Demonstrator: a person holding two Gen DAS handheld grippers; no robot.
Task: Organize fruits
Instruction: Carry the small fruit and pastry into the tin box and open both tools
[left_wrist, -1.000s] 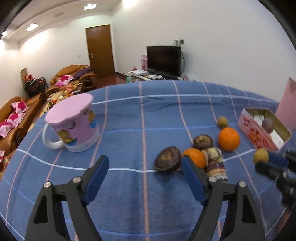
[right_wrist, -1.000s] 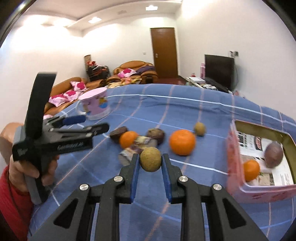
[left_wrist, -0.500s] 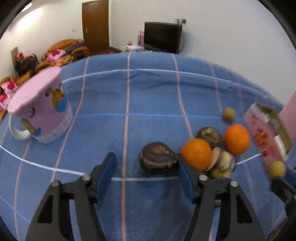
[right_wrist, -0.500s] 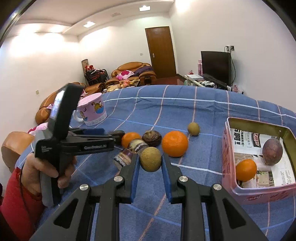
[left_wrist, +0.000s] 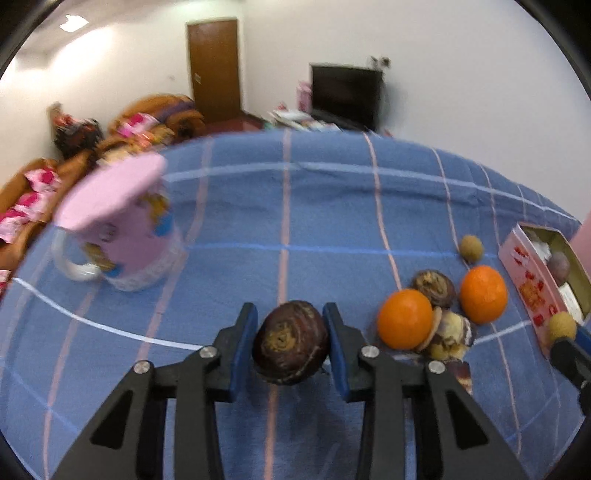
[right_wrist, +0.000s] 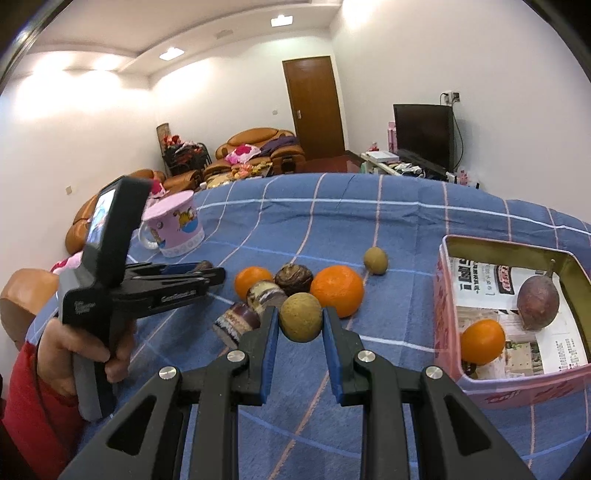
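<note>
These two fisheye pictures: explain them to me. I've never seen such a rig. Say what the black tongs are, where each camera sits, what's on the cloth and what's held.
No robot here: a person holds a two-finger gripper in each hand, with a camera on each looking along its fingers. The left gripper clamps a dark brown mottled fruit. The right gripper holds a small tan fruit. On the blue checked cloth lie two oranges, more dark fruits, another tan fruit and a pink mug. The pink tin contains an orange and a purple fruit.
</note>
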